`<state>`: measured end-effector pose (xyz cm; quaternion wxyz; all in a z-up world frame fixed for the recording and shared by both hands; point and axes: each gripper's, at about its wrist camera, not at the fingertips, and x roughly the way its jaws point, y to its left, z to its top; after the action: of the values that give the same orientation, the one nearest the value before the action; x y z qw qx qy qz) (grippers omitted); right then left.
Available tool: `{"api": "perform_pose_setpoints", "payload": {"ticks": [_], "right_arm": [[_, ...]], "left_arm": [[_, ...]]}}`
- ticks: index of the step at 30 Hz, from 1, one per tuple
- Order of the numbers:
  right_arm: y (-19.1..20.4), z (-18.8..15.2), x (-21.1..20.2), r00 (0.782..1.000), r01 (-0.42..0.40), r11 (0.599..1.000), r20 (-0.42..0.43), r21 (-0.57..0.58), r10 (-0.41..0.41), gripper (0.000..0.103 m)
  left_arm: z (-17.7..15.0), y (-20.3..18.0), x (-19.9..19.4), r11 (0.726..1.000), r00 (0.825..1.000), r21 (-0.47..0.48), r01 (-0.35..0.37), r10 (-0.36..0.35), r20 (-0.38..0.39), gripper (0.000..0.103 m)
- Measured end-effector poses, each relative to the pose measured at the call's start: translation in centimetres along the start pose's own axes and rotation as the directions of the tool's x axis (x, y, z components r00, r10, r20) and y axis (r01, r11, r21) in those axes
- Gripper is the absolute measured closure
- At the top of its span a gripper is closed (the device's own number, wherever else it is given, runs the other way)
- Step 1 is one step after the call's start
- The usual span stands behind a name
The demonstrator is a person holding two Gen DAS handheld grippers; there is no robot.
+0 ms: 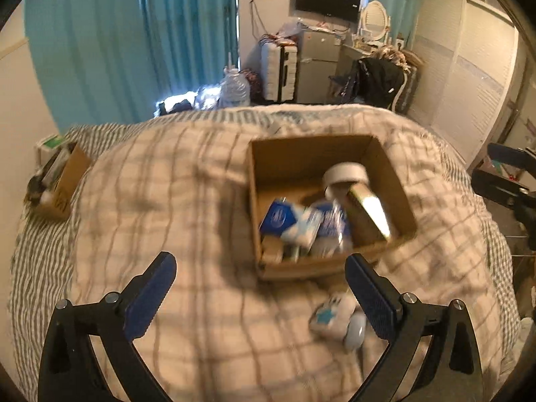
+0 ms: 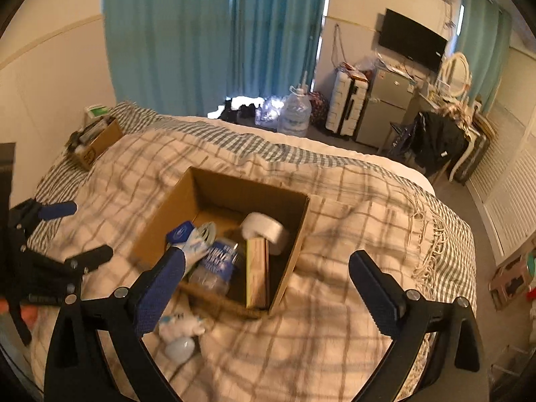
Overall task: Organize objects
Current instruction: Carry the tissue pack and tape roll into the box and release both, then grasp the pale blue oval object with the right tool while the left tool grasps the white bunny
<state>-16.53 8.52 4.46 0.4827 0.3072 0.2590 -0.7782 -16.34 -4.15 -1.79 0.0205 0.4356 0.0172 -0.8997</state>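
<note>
While both claws hang spread and empty, steer the left claw (image 1: 261, 288) toward the pouch (image 1: 331, 315) at 5 o'clock of the box (image 1: 321, 269), gripping squarely.

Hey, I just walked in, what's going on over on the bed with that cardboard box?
A person is tidying loose items into an open cardboard box on the plaid blanket, with a gripper in each hand. The box already holds a water bottle, a white tape roll and some packets. Both the left gripper and the right gripper hover with jaws open, holding nothing. One small white bottle lies on the blanket just outside the box.
</note>
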Motion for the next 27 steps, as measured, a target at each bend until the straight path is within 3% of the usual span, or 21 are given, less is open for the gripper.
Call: {"api": "perform_pose_setpoints", "payload": {"ticks": [3,9,14,18,25,27], "right_arm": [[1.2,-2.1,0.0,0.999,-0.045,0.998,-0.013,-0.034,0.045,0.005],[4.9,-7.0,3.4,0.989,-0.108,0.985,-0.118,-0.133,0.092,0.005],[8.0,-10.5,8.3,0.956,-0.183,0.969,-0.258,-0.163,0.137,0.006],[9.7,-11.9,10.9,0.938,-0.207,0.958,-0.317,-0.197,0.138,0.018],[11.2,-13.2,13.4,0.921,-0.213,0.953,-0.370,-0.217,0.122,0.038],[11.5,-13.6,13.8,0.916,-0.218,0.950,-0.383,-0.225,0.120,0.039]], "left_arm": [[-2.5,0.5,-0.2,0.999,0.999,-0.025,-0.033,0.033,-0.003,0.000],[-6.9,0.5,0.9,0.992,0.998,-0.109,-0.057,0.054,-0.029,0.000],[-9.2,-0.1,3.0,0.987,0.987,-0.054,-0.154,0.150,-0.062,0.000],[-10.0,0.0,4.3,0.977,0.974,-0.007,-0.214,0.212,-0.081,0.000],[-10.4,1.2,5.6,0.984,0.979,-0.049,-0.171,0.164,-0.122,0.000],[-10.4,1.2,5.7,0.984,0.979,-0.053,-0.170,0.162,-0.123,0.000]]}}
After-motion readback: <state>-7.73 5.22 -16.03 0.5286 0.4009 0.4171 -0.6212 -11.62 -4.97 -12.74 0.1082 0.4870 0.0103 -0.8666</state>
